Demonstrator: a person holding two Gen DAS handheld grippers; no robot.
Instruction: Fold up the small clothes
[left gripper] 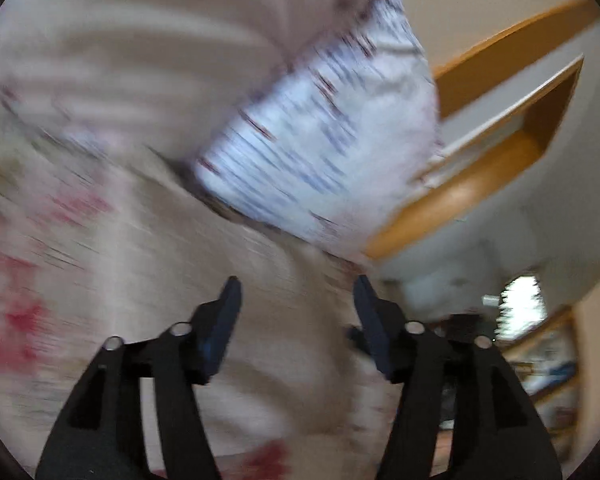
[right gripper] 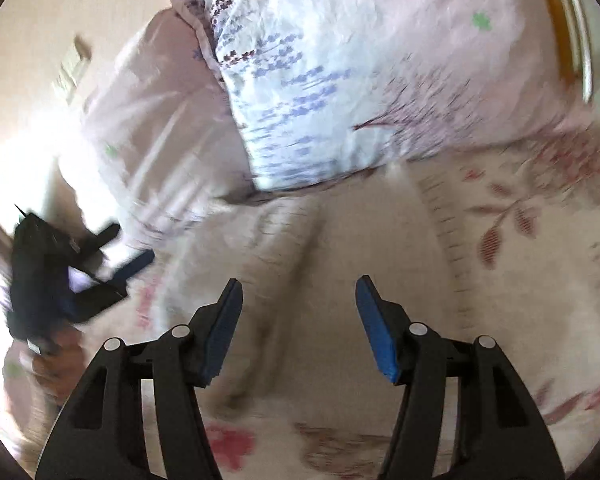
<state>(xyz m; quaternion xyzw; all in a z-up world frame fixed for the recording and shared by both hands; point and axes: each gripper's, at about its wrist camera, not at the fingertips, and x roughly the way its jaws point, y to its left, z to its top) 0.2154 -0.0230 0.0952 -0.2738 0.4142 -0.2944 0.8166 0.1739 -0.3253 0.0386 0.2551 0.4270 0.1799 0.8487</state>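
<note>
Both grippers are hanging over the bed [right gripper: 340, 360] right now, and both are gaping wide with nothing between the fingers. The left gripper [left gripper: 296, 292] is showing its fingers spread over a pale floral cover [left gripper: 148, 264], everything under it smeared by blur. The right gripper [right gripper: 298, 294] is doing the same, blue pads facing each other across bare bedding.

Ahead of both is lying a pillow [right gripper: 340, 80], white with rows of small blue and dark marks, resting against a plainer pinkish pillow [right gripper: 160, 120] to its left. In the left wrist view the printed pillow [left gripper: 320, 140] is sitting just beyond the fingertips, with a wooden frame [left gripper: 500, 148] off to the right.

From the right wrist view, the left gripper is also showing far left [right gripper: 112, 252], black with blue pads, its fingers apart and pointing toward the pink pillow.

As for the small clothes, I cannot pick out any garment for certain; the blur is making cover and cloth run together.
</note>
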